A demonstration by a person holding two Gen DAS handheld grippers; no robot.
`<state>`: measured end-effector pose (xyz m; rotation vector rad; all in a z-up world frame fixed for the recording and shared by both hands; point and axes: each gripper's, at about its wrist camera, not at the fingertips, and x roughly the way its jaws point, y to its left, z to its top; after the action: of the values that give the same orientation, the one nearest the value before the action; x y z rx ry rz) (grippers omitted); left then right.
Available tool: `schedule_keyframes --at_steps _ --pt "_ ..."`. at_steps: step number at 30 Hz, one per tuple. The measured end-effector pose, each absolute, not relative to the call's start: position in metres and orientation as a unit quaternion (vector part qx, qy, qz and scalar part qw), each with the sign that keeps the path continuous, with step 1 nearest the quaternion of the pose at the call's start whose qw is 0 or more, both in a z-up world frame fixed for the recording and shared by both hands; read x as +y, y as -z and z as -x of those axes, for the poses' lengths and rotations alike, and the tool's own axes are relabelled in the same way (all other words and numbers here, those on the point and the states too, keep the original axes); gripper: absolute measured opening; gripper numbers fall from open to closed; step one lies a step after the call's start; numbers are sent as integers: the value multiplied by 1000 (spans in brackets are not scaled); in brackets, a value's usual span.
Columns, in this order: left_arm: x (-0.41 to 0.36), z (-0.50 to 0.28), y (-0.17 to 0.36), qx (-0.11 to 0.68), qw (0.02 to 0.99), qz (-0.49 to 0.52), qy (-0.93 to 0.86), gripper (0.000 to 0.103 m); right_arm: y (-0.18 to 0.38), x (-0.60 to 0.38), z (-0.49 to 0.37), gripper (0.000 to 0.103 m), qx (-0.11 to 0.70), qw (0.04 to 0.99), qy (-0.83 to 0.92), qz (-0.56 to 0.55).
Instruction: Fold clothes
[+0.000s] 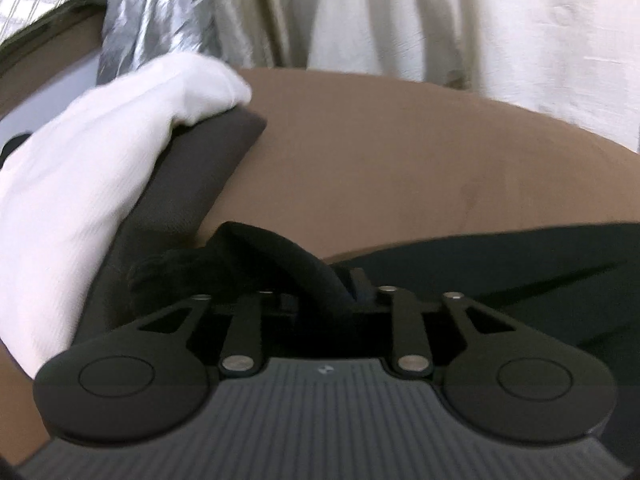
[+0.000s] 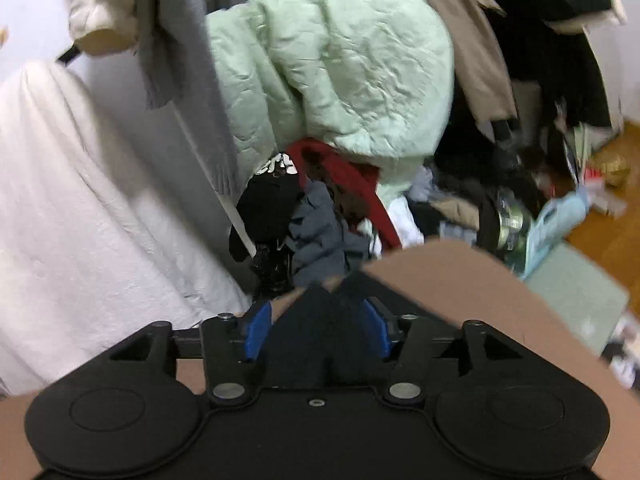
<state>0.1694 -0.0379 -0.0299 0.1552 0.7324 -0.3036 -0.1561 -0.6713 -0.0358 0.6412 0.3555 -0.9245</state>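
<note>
Black garment gripped at both ends, two folded pieces stacked at the side

Black cloth (image 1: 500,280) lay across the near part of a brown worktop (image 1: 400,152). The left tool (image 1: 316,292) was closed on a bunched edge of it; its fingers were hidden under the fabric. In the right wrist view, the right tool (image 2: 316,320) had its blue pads (image 2: 256,332) set fairly narrow with a peak of the same black cloth (image 2: 320,320) between them, apparently gripped.

Progress, as a judgement: on the left of the worktop a dark grey garment (image 1: 192,184) lay flat and squared with a white garment (image 1: 100,152) on top of it, which looked like finished folds. The black piece was creased and mid-handling, not yet a neat fold. A heap of mixed clothes (image 2: 320,232) beyond the worktop edge suggested more remained.

Surface: smooth, matt brown, bare between the garments. Room: pale curtains (image 1: 440,20) behind the worktop, a pale green quilt (image 2: 340,60) draped over hanging clothes, white sheeting (image 2: 80,220) at left, wooden floor (image 2: 608,208) with clutter at right. Both views were motion-blurred.
</note>
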Motion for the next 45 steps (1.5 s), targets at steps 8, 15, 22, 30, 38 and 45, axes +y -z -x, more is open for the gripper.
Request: schedule_keyframes --at_steps 8,15,22,30,38,45 --pt "8 -125 -20 260 953 -58 144 53 99 -559 266 59 109 835 348 -412" --pt "50 -86 -32 297 945 -42 133 59 71 -512 237 60 167 869 276 -375" --pt "97 -68 33 494 837 148 185 65 81 -486 236 60 175 836 251 -456" --pt "90 -77 94 525 778 297 174 70 97 -497 248 61 172 817 277 -476" --pt "79 -93 106 490 816 270 144 76 114 -525 257 61 158 805 302 -486" --pt "92 -114 122 483 801 325 136 90 129 -577 258 66 131 805 321 -481"
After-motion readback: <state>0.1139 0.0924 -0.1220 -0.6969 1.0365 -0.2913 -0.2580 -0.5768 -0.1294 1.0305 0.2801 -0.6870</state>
